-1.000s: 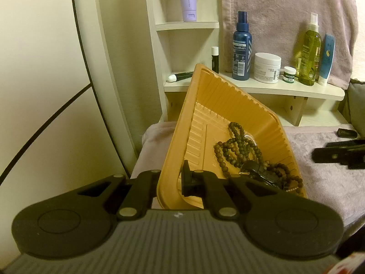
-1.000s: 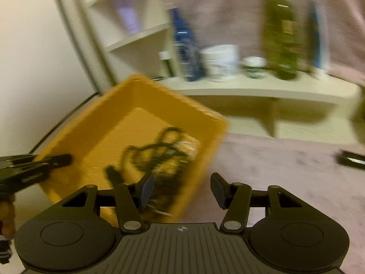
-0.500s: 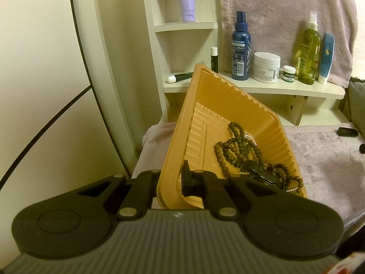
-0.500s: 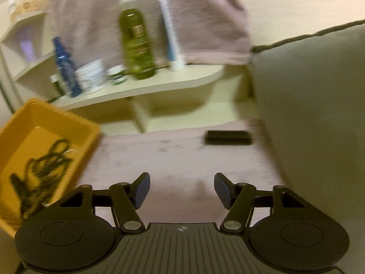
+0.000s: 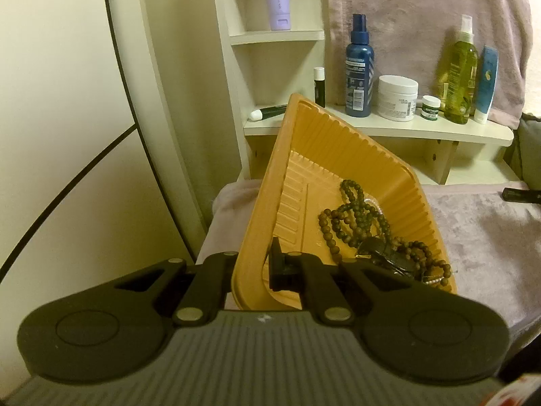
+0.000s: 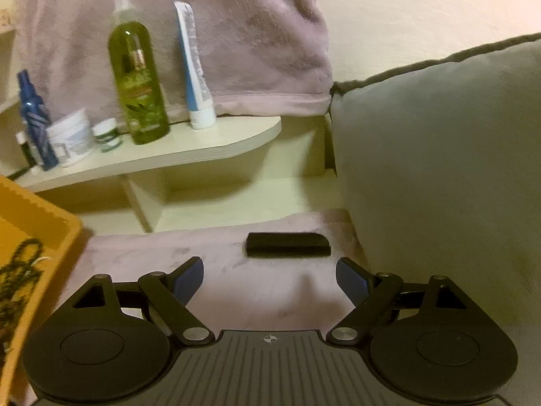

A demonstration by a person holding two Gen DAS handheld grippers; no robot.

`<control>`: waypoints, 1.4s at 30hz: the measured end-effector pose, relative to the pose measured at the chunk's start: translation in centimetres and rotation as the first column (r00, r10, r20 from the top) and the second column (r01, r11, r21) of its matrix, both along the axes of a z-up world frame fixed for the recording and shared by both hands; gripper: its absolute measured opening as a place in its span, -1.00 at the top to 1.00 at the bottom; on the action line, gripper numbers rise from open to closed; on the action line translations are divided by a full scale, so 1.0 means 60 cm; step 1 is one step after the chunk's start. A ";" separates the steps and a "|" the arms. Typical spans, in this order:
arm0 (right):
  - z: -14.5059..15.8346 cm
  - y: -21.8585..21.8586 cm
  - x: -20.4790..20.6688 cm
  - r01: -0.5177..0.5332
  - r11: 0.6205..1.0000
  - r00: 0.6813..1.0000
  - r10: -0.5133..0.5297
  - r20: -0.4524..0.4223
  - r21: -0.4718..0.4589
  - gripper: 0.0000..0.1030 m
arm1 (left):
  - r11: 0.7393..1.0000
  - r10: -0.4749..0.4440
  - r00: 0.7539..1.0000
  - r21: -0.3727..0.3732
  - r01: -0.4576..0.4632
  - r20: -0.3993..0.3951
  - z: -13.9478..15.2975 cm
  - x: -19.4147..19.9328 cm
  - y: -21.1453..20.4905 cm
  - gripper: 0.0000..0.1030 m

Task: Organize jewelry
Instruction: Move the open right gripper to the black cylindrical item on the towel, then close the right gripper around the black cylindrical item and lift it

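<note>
Left wrist view shows your left tongs (image 5: 252, 267) clamped on the tilted tray's (image 5: 338, 142) rim so the beads (image 5: 355, 216) pool low, while your empty right tongs (image 6: 269, 277) are opening toward the black case (image 6: 287, 244).

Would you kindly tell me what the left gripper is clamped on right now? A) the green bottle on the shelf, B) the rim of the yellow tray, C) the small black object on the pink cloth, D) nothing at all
B: the left gripper is shut on the near rim of the tilted yellow tray, with the bead strands lying inside it.
</note>
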State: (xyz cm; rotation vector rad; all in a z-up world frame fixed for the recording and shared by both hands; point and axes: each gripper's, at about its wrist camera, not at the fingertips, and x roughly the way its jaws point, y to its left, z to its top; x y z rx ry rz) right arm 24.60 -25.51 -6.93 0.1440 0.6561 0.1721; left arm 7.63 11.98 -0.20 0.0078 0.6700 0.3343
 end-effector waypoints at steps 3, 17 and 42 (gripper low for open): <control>-0.011 0.003 0.022 0.018 1.000 1.000 -0.018 -0.004 -0.016 -0.66 | 1.000 0.000 1.000 -0.001 0.000 -0.002 0.001 0.001 0.001 0.90; -0.056 0.026 0.098 0.043 0.994 0.997 -0.049 -0.063 -0.105 -0.66 | 1.000 0.001 1.000 -0.003 -0.001 -0.012 0.002 0.001 -0.001 0.90; -0.050 0.030 0.117 0.072 0.996 0.996 -0.075 -0.045 -0.058 -0.66 | 1.000 0.007 1.000 -0.003 -0.007 -0.019 0.002 0.002 0.002 0.89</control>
